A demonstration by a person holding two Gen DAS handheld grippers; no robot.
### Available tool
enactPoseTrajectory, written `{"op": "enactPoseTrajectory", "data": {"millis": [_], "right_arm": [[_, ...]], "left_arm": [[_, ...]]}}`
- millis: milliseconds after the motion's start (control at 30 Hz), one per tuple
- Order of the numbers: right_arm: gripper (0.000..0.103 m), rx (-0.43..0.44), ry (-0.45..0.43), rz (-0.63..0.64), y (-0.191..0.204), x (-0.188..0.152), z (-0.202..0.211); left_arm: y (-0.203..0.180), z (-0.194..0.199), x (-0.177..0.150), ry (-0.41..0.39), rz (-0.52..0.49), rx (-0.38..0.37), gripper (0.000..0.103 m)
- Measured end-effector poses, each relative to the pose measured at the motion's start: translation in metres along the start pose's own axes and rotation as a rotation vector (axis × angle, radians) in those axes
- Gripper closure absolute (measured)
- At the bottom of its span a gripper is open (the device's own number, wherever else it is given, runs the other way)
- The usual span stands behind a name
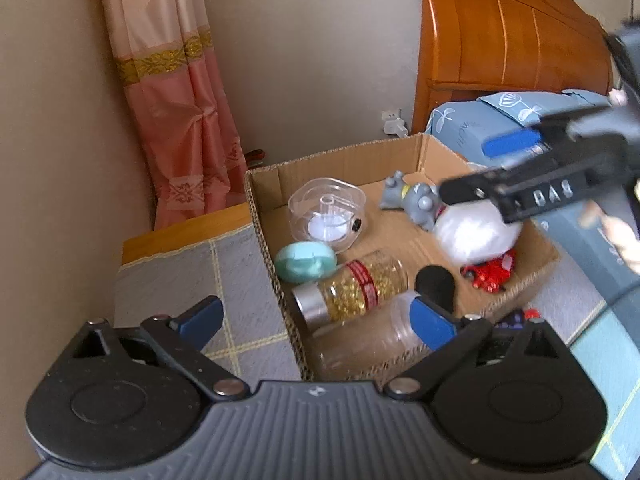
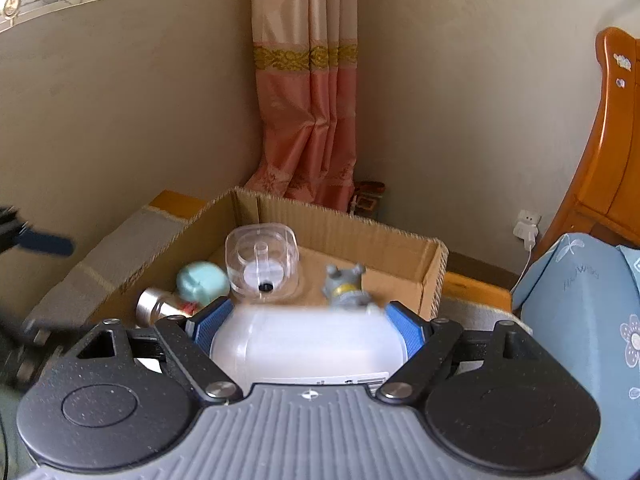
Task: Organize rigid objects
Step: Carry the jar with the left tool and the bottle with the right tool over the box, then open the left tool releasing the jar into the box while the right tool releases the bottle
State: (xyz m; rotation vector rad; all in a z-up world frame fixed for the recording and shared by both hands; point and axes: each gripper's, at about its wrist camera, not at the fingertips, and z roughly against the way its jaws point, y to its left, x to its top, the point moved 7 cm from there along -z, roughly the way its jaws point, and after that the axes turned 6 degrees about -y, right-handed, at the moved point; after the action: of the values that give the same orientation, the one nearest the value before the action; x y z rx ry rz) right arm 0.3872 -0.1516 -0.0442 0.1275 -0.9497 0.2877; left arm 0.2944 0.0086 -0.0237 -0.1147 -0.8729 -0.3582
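Observation:
An open cardboard box (image 1: 340,156) holds a clear square container (image 1: 326,212), a teal oval case (image 1: 306,262), a gold-capsule bottle (image 1: 352,288), a clear bottle with a black cap (image 1: 372,340), a grey toy figure (image 1: 412,198) and a red toy car (image 1: 490,272). A white translucent container (image 1: 476,232) lies in the box partly on the car. My right gripper (image 1: 476,168) hovers open just above it. In the right wrist view the white container (image 2: 308,344) fills the gap between the pads. My left gripper (image 1: 316,320) stands open over the box's near wall, holding nothing.
The box sits on a grey checked cloth (image 1: 180,280) over a low wooden top in a room corner. A pink curtain (image 1: 172,100) hangs behind, with a wooden headboard (image 1: 500,32) and blue bedding (image 1: 472,124) to the right. A person's hand (image 1: 616,236) holds the right gripper.

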Motion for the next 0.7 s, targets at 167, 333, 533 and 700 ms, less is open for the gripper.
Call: {"op": "enactPoseTrajectory", "data": {"millis": [167,333,533,700], "right_arm": [[0.0,0.003,-0.011,0.01,0.011,0.004,0.001],[0.0,0.0,-0.003,0.009,0.017,-0.003,0.016],[0.0,0.0,-0.016,-0.006,0.022,-0.012,0.041],[0.0,0.005,-0.036,-0.03,0.026,-0.025,0.062]], "left_arm": [[0.003,0.002,-0.012,0.025,-0.002,0.006,0.003],[0.0,0.007,-0.02,0.036,0.003,0.003,0.003],[-0.007,0.022,-0.023,0.026,0.008,0.0,0.003],[-0.011,0.035,-0.029,0.027,0.046,0.022,0.003]]}}
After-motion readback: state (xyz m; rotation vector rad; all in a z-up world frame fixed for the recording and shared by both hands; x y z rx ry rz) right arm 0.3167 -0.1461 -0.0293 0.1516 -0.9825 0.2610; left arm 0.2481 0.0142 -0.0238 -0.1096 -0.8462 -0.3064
